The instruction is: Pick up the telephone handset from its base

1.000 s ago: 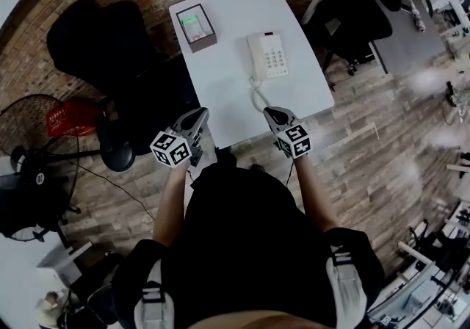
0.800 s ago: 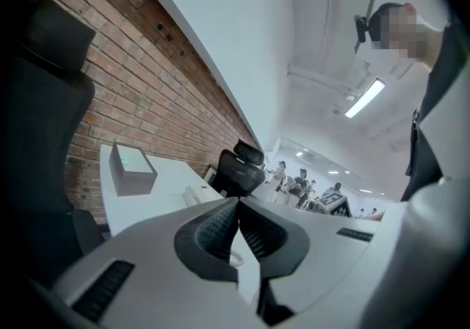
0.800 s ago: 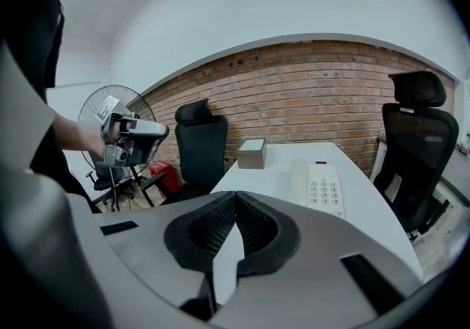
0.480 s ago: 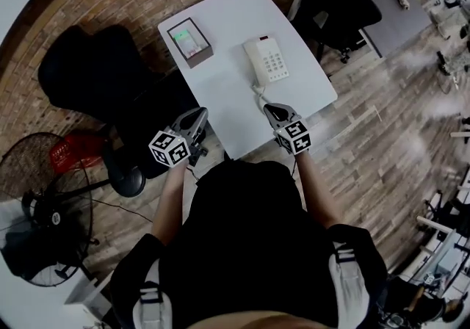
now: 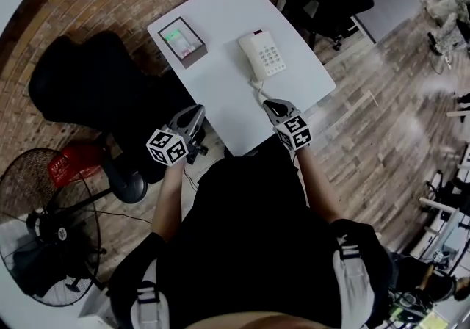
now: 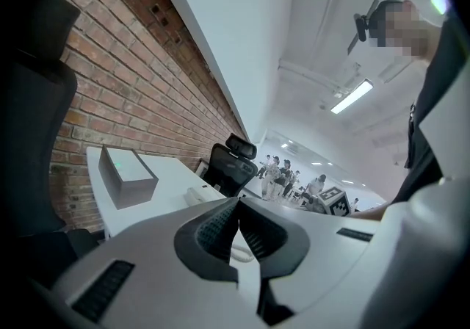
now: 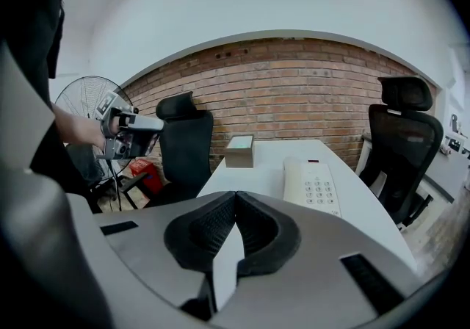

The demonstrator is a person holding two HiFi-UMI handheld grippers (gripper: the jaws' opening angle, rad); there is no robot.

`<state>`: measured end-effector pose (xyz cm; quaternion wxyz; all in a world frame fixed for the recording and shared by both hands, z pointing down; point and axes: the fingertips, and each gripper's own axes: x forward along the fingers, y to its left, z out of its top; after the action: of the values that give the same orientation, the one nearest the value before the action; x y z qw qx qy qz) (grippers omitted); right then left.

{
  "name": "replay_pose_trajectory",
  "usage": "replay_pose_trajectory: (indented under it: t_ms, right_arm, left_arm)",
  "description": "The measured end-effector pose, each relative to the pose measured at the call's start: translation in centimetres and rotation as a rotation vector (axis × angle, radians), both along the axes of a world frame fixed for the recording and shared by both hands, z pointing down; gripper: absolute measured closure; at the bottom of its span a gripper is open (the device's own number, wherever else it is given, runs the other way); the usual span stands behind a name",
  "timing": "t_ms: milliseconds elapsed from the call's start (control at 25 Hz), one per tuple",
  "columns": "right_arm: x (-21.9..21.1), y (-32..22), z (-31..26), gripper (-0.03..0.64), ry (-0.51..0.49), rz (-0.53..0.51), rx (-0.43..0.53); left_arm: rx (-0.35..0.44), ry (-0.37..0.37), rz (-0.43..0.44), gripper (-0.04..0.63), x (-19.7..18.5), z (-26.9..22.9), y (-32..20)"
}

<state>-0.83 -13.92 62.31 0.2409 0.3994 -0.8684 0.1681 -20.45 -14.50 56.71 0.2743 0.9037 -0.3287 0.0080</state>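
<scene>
In the upper middle of the head view stands the white bench (image 5: 220,100), with its far end toward the top of the frame. To its left sits a black office chair (image 5: 81,92). A standing fan (image 5: 51,225) fills the lower left (a red container (image 5: 67,161) sits just above it in the frame).

On the bench's right half lies the white telephone (image 5: 268,56). The handset (image 5: 248,56) rests on its base along the left edge, beside the keypad. At the bench's upper left is a small grey box (image 5: 183,41) with a green-lit top, well apart from the telephone. A coiled cord (image 5: 257,91) runs from the telephone toward the near edge.

The right tool (image 5: 269,105) hovers over the bench near that edge, just beside the cord, with its jaws pressed together on nothing. The left tool (image 5: 198,110) hangs at the bench's left edge, close to the near corner, and its jaws are likewise closed and empty.
</scene>
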Motion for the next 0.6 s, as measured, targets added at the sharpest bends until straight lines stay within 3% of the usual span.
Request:
replay_pose_trajectory:
  t_ms: [320,600]
  right_arm:
    - [-0.4,-3.1,-0.6,0.618,-0.001,-0.034,-0.002]
    - [0.5,-6.5,0.6,0.618,0.0,-0.054,-0.018]
  left_arm:
    - [-0.04,-0.021,-0.057,0.575,-1.2,1.0,-0.8]
    - [-0.073,-0.042,-0.072,0.575,0.3,1.3,-2.6]
